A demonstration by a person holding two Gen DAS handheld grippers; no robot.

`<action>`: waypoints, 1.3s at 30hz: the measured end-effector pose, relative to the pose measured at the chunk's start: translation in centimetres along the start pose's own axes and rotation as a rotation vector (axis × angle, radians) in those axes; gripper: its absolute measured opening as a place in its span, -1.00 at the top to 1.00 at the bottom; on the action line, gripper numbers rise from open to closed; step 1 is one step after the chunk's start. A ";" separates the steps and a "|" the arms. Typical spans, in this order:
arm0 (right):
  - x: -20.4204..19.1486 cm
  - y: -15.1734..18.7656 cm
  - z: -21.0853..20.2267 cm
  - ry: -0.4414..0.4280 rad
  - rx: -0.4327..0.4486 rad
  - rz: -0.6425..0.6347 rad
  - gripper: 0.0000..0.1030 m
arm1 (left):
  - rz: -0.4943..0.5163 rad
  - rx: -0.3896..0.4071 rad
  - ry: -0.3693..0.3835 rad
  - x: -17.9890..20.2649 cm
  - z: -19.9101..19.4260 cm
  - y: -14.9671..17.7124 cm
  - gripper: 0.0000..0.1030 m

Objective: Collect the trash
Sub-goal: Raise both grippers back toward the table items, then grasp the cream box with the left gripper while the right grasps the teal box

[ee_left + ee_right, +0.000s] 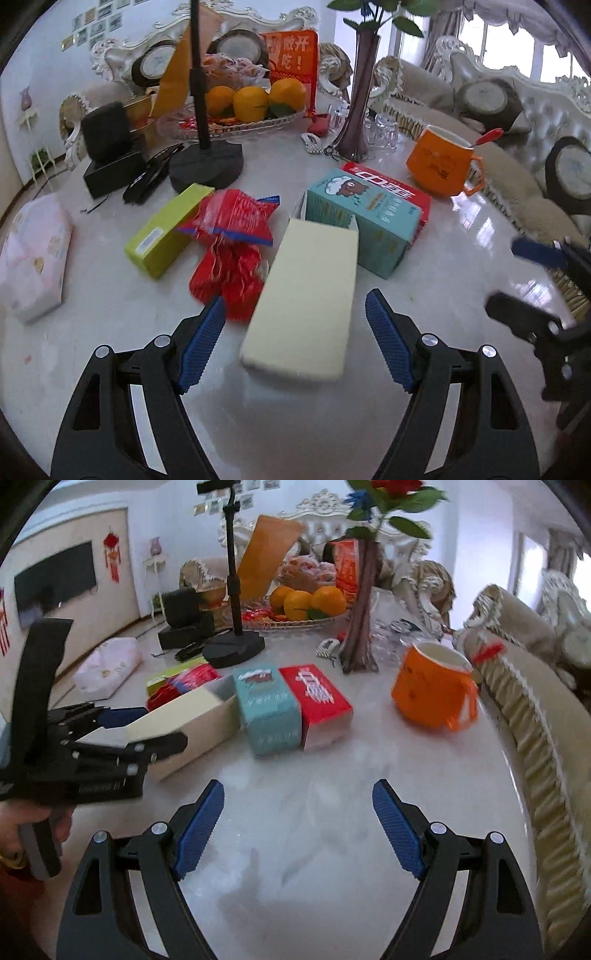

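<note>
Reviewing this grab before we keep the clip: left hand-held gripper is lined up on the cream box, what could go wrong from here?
1. The left hand-held gripper is open around the cream box; its left finger sits beside the red wrapper and might pinch it too.
2. The box's far end looks to touch the teal box, so lifting may drag it.
3. The right hand-held gripper is open nearby and could collide.
</note>
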State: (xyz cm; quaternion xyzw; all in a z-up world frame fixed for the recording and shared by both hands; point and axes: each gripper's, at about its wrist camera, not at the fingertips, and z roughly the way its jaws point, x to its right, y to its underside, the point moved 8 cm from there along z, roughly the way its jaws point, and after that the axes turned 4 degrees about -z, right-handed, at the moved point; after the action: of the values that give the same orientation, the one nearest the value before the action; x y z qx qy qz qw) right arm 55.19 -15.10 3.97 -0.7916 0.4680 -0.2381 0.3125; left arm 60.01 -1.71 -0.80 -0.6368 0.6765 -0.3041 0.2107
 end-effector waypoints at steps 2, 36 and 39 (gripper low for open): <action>0.2 -1.0 1.4 0.005 -0.011 -0.035 -0.52 | 0.006 -0.020 -0.002 -0.1 0.9 -0.5 -0.48; -7.5 -2.3 7.5 -0.161 -0.163 -0.265 -0.27 | -0.110 -0.083 0.104 -1.6 -3.4 4.7 -0.02; -6.8 -3.3 8.2 -0.147 -0.153 -0.153 -0.33 | -0.129 -0.096 0.086 -2.4 -3.3 5.0 -0.26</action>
State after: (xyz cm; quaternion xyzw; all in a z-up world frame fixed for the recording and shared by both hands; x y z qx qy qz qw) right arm 59.56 -5.62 0.09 -0.8618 0.3988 -0.1664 0.2657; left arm 54.33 1.17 -2.06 -0.6747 0.6564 -0.3111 0.1309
